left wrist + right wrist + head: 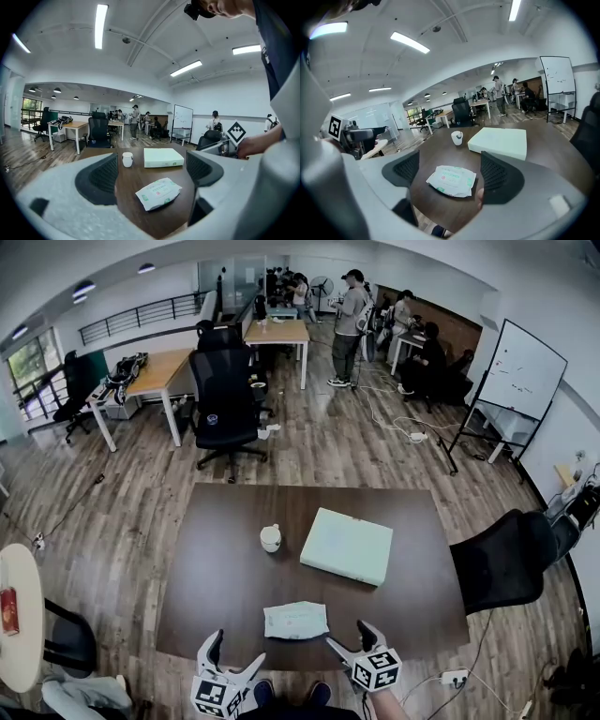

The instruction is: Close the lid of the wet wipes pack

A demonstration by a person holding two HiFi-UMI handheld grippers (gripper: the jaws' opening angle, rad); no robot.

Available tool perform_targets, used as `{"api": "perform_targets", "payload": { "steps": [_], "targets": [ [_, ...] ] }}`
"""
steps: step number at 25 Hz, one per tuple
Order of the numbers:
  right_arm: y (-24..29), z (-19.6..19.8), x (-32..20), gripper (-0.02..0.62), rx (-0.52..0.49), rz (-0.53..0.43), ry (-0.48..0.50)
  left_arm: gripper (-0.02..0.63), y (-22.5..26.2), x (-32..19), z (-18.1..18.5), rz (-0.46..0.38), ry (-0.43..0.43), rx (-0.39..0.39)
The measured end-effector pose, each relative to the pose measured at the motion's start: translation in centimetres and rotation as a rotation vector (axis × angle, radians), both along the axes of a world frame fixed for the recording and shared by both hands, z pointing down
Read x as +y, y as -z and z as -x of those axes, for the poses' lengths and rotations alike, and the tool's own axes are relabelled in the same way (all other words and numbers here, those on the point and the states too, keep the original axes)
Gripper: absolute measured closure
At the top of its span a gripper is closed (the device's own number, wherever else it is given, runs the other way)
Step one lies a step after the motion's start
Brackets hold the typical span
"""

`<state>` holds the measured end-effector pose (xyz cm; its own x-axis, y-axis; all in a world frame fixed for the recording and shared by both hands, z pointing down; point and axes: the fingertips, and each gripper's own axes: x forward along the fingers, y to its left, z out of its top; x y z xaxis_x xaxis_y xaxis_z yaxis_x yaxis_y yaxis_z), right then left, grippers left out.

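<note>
The wet wipes pack (296, 620) is a white soft packet lying flat near the front edge of the dark brown table (225, 577). Its lid looks flat against the top. My left gripper (236, 651) hangs at the table's front edge, left of the pack, open with nothing between its jaws. In the left gripper view the pack (158, 193) lies ahead, between the open left gripper (152, 168) jaws but clear of them. My right gripper (348, 634) is just right of the pack, raised above the table, open and empty. The right gripper view shows the pack (451, 180) below and ahead of the right gripper (450, 171).
A white cup (271, 538) and a flat pale green box (347, 546) stand farther back on the table. A black chair (506, 559) is off the right edge, and a round white table (19, 615) sits at the left. People stand far back in the room.
</note>
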<state>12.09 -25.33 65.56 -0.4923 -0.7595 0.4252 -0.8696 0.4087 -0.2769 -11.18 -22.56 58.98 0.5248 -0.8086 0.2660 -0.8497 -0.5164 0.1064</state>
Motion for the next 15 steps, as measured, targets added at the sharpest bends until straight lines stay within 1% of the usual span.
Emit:
{"api": "perform_targets", "payload": {
  "steps": [2, 7, 10, 15],
  "targets": [
    [1.8, -0.7, 0.6, 0.174, -0.013, -0.032, -0.018, 0.161, 0.0, -0.1, 0.3, -0.002, 0.0, -0.002],
    [4.6, -2.1, 1.7, 0.183, -0.03, -0.074, -0.055, 0.161, -0.3, 0.0, 0.8, 0.004, 0.001, 0.001],
    [5.3, -2.0, 2.2, 0.184, -0.01, -0.092, -0.043, 0.161, -0.4, 0.1, 0.6, 0.006, -0.004, 0.003],
    [5.2, -1.7, 2.4, 0.196, -0.005, -0.09, -0.042, 0.161, -0.4, 0.2, 0.3, 0.003, -0.015, 0.006]
  ]
}}
